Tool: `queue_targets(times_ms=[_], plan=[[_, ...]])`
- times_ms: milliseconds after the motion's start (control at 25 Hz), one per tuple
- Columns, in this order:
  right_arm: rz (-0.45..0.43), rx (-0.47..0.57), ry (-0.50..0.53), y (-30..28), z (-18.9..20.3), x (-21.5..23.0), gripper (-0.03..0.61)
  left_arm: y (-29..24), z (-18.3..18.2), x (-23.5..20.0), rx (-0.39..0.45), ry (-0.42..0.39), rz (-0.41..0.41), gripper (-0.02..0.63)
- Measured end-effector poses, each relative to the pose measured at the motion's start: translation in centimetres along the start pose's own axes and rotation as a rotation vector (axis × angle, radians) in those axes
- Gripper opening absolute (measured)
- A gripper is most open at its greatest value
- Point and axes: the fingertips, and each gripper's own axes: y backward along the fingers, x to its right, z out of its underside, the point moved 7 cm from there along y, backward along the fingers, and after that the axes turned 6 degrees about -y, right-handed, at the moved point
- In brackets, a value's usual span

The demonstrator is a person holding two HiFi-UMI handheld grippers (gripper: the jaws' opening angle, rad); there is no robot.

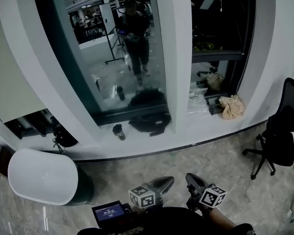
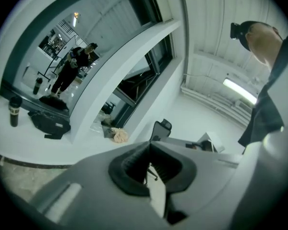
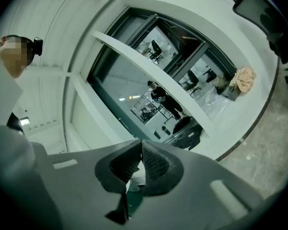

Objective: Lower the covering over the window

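Item: my left claw (image 1: 162, 182), jaws pressed together, holding nothing.
Item: my right claw (image 1: 192, 178), jaws also together, empty.
Both sit low by my body, well apart from the window (image 1: 95, 53).
Window: ahead, above the white sill (image 1: 95, 143). I cannot make out its covering.
On sill: dark cup (image 1: 118, 131), black bag (image 1: 149, 122).
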Motion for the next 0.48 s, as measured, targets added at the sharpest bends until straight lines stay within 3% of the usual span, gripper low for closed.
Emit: queue_targets(times_ms=[160, 320, 480], plan=[[0.007, 0.030, -0.004, -6.1, -3.1, 0.9, 0.008, -1.9, -4.4, -6.0, 0.012, -0.016, 0.029, 0.002], [0.026, 0.023, -0.053, -10.6, -4.3, 2.1, 0.008, -2.6, -6.9, -11.8, 0.021, 0.026, -0.010, 0.002], [0.034, -0.006, -0.047, -13.5, -6.7, 4.5, 0.008, -5.0, -10.4, -16.5, 0.057, 0.015, -0.015, 0.002]])
